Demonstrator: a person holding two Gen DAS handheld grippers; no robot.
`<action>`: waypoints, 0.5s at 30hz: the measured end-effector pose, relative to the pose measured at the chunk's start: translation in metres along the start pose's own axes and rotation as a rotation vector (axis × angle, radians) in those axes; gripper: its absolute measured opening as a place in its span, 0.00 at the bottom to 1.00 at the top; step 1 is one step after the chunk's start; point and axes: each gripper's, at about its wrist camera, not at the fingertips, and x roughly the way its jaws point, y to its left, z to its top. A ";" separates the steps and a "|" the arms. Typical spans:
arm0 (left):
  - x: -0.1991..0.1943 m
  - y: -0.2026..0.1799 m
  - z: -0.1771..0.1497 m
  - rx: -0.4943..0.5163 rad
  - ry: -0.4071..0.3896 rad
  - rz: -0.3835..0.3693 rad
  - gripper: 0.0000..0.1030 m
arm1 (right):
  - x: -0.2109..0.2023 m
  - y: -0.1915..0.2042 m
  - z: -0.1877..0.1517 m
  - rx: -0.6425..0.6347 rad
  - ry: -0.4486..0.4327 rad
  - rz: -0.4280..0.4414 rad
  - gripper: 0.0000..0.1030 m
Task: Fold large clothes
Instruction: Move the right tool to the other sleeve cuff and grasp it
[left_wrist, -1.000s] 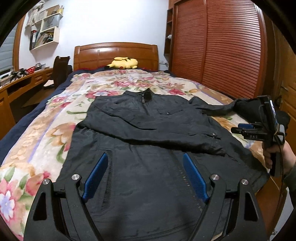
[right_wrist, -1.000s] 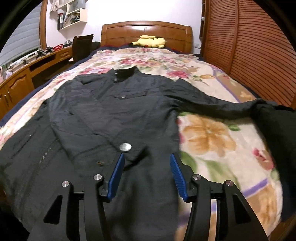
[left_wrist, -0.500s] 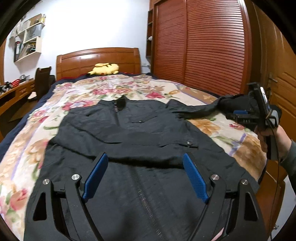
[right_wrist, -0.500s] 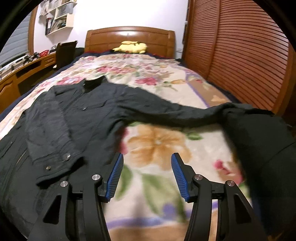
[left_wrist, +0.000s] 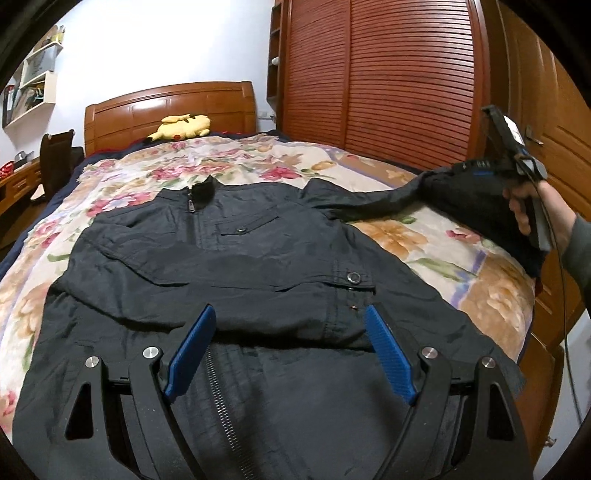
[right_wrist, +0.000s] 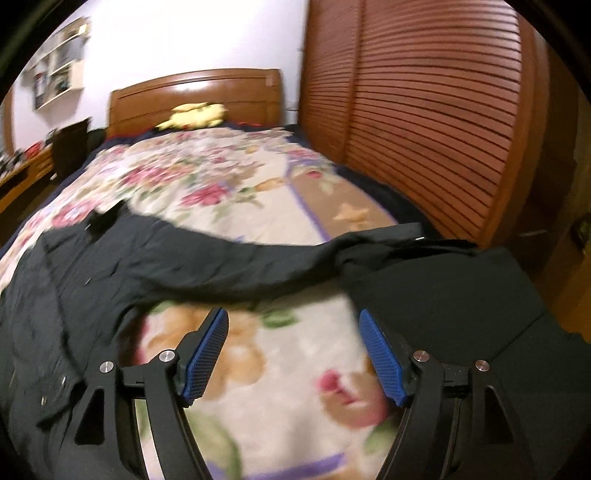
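A big black jacket (left_wrist: 236, 280) lies flat on the bed (left_wrist: 491, 295), front side up, with its collar toward the headboard (left_wrist: 173, 107). One sleeve (left_wrist: 236, 295) is folded across its middle. The other sleeve (right_wrist: 229, 262) stretches out sideways to the edge of the bed, where its end lies in a dark heap.

The left gripper (left_wrist: 291, 350) hangs over the bottom part of the jacket. Its blue fingers (left_wrist: 192, 347) are spread wide apart, with nothing between them. The zipper runs below them.

The right gripper (right_wrist: 295, 354) is over the flowery blanket (right_wrist: 236, 192), just in front of the stretched-out sleeve. Its fingers (right_wrist: 207, 354) are spread apart too and hold nothing. The dark heap of cloth is right beside its right finger. This view is blurry. In the left view, the right gripper sits at the sleeve's end, held by a hand (left_wrist: 532, 210).

A yellow soft toy (left_wrist: 183, 125) rests by the wooden headboard. Tall brown slatted doors (left_wrist: 399, 81) stand along one side of the bed. On the other side are a chair (left_wrist: 55, 166), a wooden table (left_wrist: 18, 181) and white wall shelves (left_wrist: 33, 92).
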 end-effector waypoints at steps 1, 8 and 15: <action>0.001 -0.001 0.000 0.001 -0.003 -0.003 0.81 | 0.004 -0.003 0.006 0.019 0.002 -0.008 0.73; 0.012 -0.006 0.002 0.018 0.014 -0.034 0.81 | 0.030 -0.022 0.028 0.122 0.028 -0.049 0.73; 0.021 -0.009 0.001 0.034 0.028 -0.056 0.81 | 0.063 -0.028 0.038 0.168 0.077 -0.046 0.63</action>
